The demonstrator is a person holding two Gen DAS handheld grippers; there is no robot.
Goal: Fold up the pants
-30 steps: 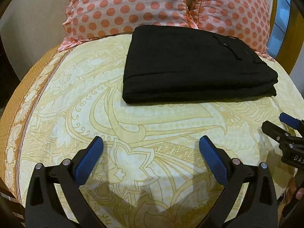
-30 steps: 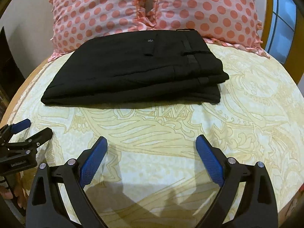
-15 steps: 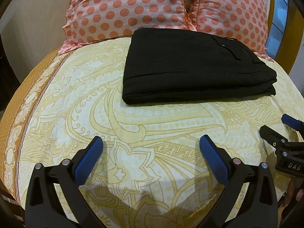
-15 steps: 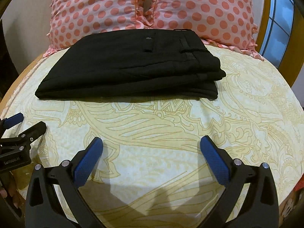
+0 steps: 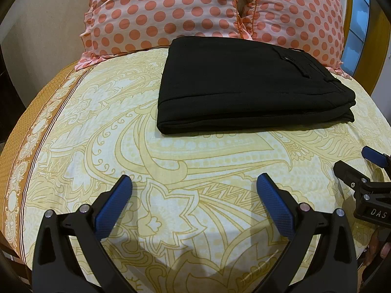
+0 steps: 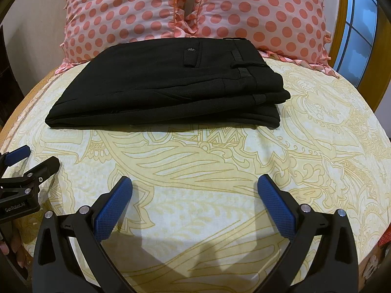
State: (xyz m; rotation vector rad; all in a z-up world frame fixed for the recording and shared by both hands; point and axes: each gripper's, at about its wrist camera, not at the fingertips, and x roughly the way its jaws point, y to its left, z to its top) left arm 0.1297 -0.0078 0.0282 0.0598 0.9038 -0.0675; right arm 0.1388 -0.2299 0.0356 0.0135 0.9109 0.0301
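Both tongs (image 5: 194, 185) (image 6: 195, 185) backed off slightly; pants (image 6: 168, 85) folded, long axis left-right, waistband right.

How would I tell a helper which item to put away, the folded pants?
Start at the two pink polka-dot pillows at the head of the bed, above the yellow patterned sheet. Right in front of them lies a flat folded stack, the pants. It is the only plain black thing there.

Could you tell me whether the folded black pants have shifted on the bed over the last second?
No. The pants keep their far edge against the polka-dot pillows and cover the same sheet pattern; only the cameras drifted slightly.
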